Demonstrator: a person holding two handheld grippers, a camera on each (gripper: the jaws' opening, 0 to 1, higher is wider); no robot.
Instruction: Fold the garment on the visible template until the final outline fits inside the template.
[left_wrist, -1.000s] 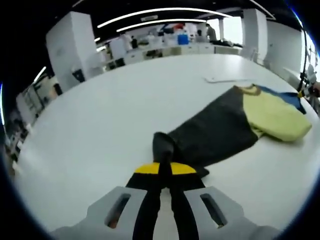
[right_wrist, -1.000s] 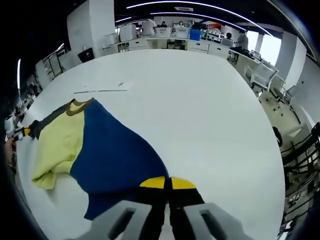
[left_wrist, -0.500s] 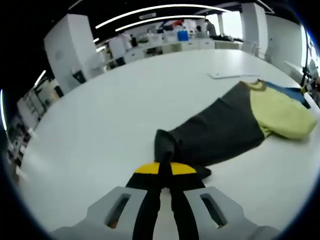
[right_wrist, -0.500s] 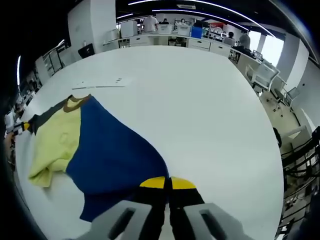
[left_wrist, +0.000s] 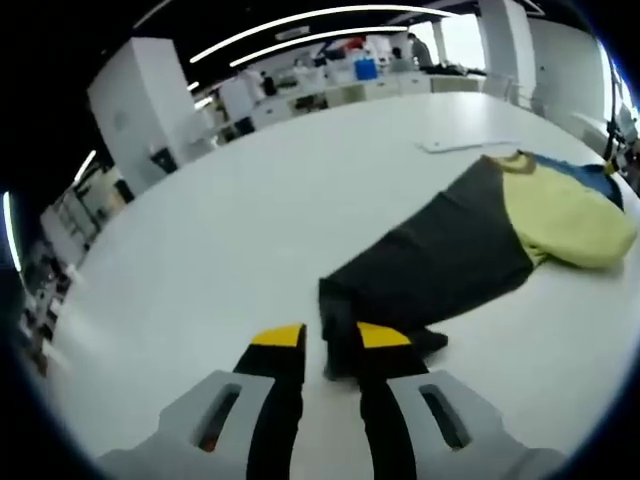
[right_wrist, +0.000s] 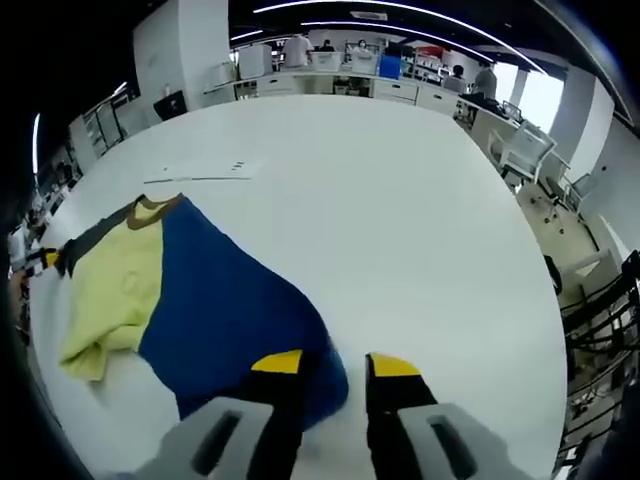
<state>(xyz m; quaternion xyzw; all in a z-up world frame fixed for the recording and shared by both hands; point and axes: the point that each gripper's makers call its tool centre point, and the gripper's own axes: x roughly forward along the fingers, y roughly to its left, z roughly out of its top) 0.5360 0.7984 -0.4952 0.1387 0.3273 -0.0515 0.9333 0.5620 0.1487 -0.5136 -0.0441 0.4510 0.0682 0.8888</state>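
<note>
A garment lies flat on the white table (left_wrist: 200, 250). In the left gripper view its dark grey half (left_wrist: 440, 260) runs toward a yellow part (left_wrist: 570, 215) with a blue edge (left_wrist: 592, 176) behind. My left gripper (left_wrist: 331, 336) is open, and the grey corner (left_wrist: 338, 330) lies loose between its jaws. In the right gripper view the blue half (right_wrist: 230, 310) spreads beside the yellow part (right_wrist: 115, 290). My right gripper (right_wrist: 335, 364) is open over the blue corner (right_wrist: 322, 385). A thin white sheet (right_wrist: 200, 176) lies past the collar (right_wrist: 148, 211).
The white table (right_wrist: 420, 220) stretches far beyond the garment. Office chairs (right_wrist: 520, 150) stand off its right edge. Desks with people (right_wrist: 350, 60) line the back, and a white pillar (left_wrist: 130, 100) stands at the far left.
Both grippers were shut on the garment's corners and have opened. The grey corner and the blue corner now lie loose between the spread jaws.
</note>
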